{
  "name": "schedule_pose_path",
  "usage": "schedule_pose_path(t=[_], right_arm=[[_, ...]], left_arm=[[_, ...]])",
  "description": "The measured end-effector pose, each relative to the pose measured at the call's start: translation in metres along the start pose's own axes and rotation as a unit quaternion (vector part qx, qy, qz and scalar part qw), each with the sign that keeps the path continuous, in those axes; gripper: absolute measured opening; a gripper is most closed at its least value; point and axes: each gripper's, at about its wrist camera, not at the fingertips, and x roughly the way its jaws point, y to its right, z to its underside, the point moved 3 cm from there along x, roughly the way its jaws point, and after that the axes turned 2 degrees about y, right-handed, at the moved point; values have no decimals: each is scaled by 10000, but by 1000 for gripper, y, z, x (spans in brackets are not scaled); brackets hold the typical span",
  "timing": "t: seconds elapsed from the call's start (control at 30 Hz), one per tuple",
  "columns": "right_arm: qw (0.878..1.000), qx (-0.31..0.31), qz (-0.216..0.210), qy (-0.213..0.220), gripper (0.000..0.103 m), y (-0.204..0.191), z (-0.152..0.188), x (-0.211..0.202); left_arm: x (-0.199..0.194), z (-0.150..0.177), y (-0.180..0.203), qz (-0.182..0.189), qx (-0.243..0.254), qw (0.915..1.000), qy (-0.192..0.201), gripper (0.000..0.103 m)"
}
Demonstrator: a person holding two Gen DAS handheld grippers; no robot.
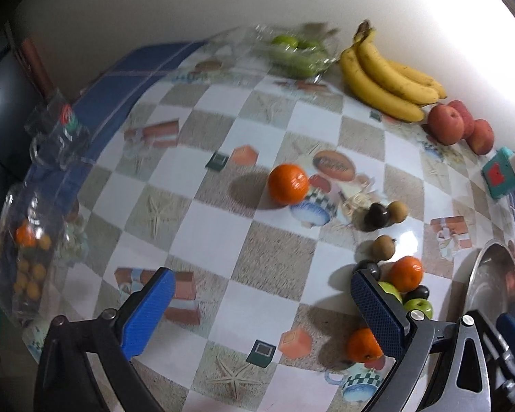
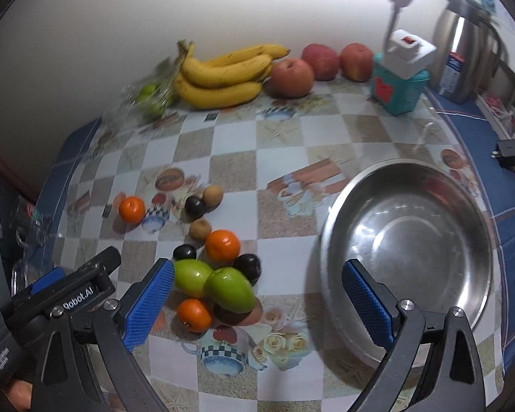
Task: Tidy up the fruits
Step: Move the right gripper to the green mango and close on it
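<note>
Fruit is lying scattered on the checkered worktop (image 2: 285, 144). Both tools are hovering above it with fingers spread wide and nothing between them: the left tool (image 1: 261, 312) and the right tool (image 2: 257, 302) are each standing open and empty.

In the right wrist view, a cluster is sitting just ahead of the left blue pad: two green fruits (image 2: 216, 283) touching each other, a small orange (image 2: 194, 315) at 7 o'clock of them, another orange (image 2: 222, 245) at 12 o'clock, and dark plums (image 2: 247, 265) beside these. A lone orange (image 2: 132, 209) is lying apart at 10 o'clock of the cluster, with two small brown fruits (image 2: 212, 195) and a dark one between. The steel bowl (image 2: 408, 257) is sitting empty at 3 o'clock of the cluster, partly behind the right pad.

Along the far wall, a banana bunch (image 2: 223, 75) is lying next to three red apples (image 2: 292, 77); a clear bag of green fruit (image 2: 151, 98) is resting at 9 o'clock of the bananas. A teal box (image 2: 400, 86) and a steel jug (image 2: 463, 48) are standing at 3 o'clock of the apples.

In the left wrist view, a clear bag of small orange fruits (image 1: 27, 257) is lying at the worktop's 9 o'clock edge.
</note>
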Motion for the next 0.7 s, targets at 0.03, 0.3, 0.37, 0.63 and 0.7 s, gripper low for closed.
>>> schedule_pose_path(t=[0.03, 0.3, 0.37, 0.63, 0.7], right_arm=[[10000, -43, 10, -44, 98, -2, 3, 3], [9986, -249, -1, -470, 94, -13, 21, 31], [9982, -315, 3, -512, 87, -16, 25, 36], [9967, -344, -22, -734, 67, -19, 33, 53], [9966, -350, -39, -743, 66, -19, 34, 55]], left_arm=[[3, 2, -2, 0, -44, 10000, -57, 103], [23, 15, 2, 109, -212, 9987, -459, 103], [27, 16, 2, 149, -277, 9981, -538, 103], [30, 15, -3, 121, -417, 9974, -569, 103], [31, 15, -2, 147, -416, 9974, -578, 103]])
